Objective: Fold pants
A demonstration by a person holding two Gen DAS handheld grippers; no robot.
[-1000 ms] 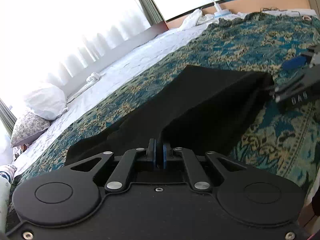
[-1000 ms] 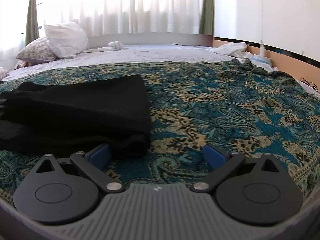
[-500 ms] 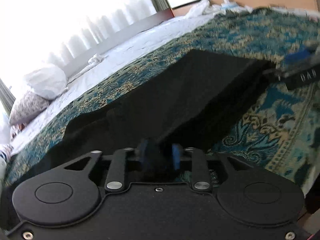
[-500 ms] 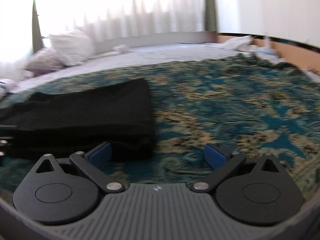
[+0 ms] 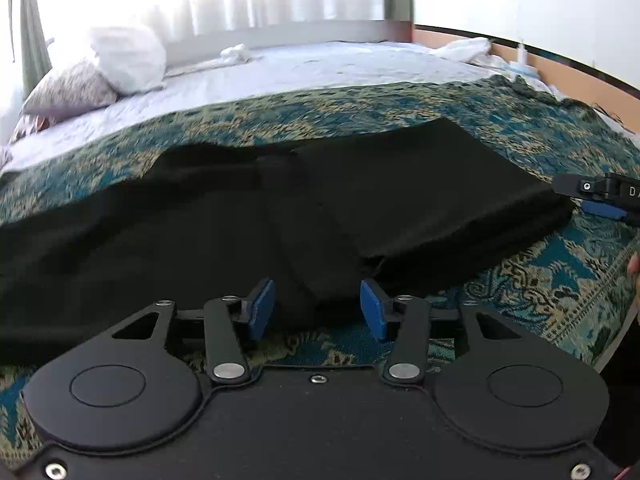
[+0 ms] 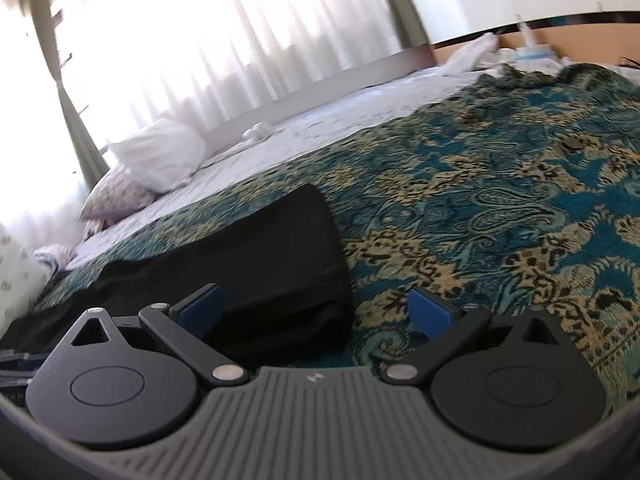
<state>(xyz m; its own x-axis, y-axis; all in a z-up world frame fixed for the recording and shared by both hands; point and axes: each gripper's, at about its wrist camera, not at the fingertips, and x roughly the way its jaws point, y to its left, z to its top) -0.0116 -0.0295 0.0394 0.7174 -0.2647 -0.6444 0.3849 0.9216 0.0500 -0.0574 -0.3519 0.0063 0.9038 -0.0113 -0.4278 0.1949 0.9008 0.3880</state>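
Black pants (image 5: 360,200) lie folded in layers on a teal and gold patterned bedspread (image 5: 540,300). My left gripper (image 5: 317,311) is open and empty, its blue pads on either side of the pants' near edge. My right gripper (image 6: 316,308) is open and empty at the pants' right end (image 6: 272,260); its left pad lies over the cloth. The right gripper's finger also shows in the left wrist view (image 5: 600,196), beside the pants' right corner.
White sheet (image 5: 320,68), white pillow (image 5: 128,60) and a patterned pillow (image 5: 68,88) lie at the bed's far side under curtained windows. Crumpled white cloth and small items (image 6: 520,56) sit by the wooden wall edge. Bare bedspread (image 6: 500,200) stretches right of the pants.
My left gripper has opened and let go of the black cloth, which now lies flat. The right gripper stayed open and tilted, shifting a little over the pants' end.
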